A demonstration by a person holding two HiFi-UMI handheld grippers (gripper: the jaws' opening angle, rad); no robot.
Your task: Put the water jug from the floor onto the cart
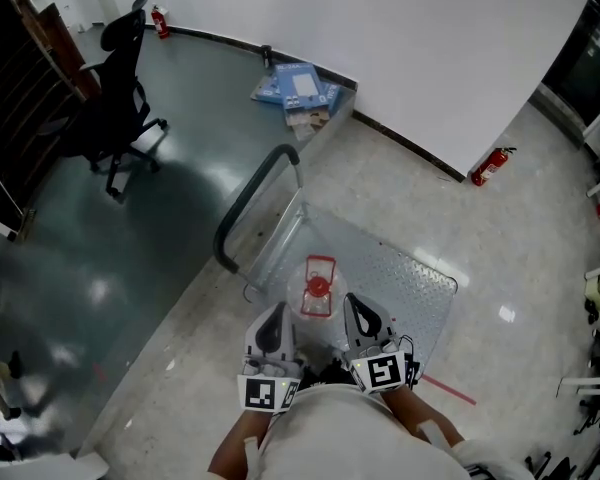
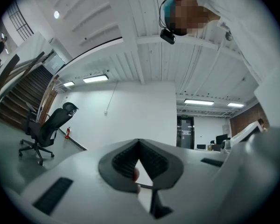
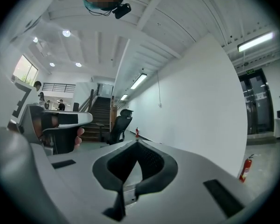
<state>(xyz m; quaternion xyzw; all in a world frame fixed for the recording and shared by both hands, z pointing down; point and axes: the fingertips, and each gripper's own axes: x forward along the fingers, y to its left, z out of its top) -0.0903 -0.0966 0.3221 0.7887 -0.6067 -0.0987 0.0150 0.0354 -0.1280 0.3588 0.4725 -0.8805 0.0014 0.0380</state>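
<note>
The water jug (image 1: 318,286) (red cap uppermost) stood on the cart (image 1: 415,280) deck, just ahead of the left gripper (image 1: 277,318) and right gripper (image 1: 355,310), near the black handle (image 1: 248,196).

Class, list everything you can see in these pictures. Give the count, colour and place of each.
water jug: one, clear with a red cap, on the cart deck
cart: one, metal deck with a black handle, mid-floor
office chair: one, black, upper left
fire extinguishers: at least two, red, along the white wall
boxes: a few, blue, by the wall beyond the cart
left gripper: one, grey, shut, left of the jug
right gripper: one, grey, shut, right of the jug
</note>
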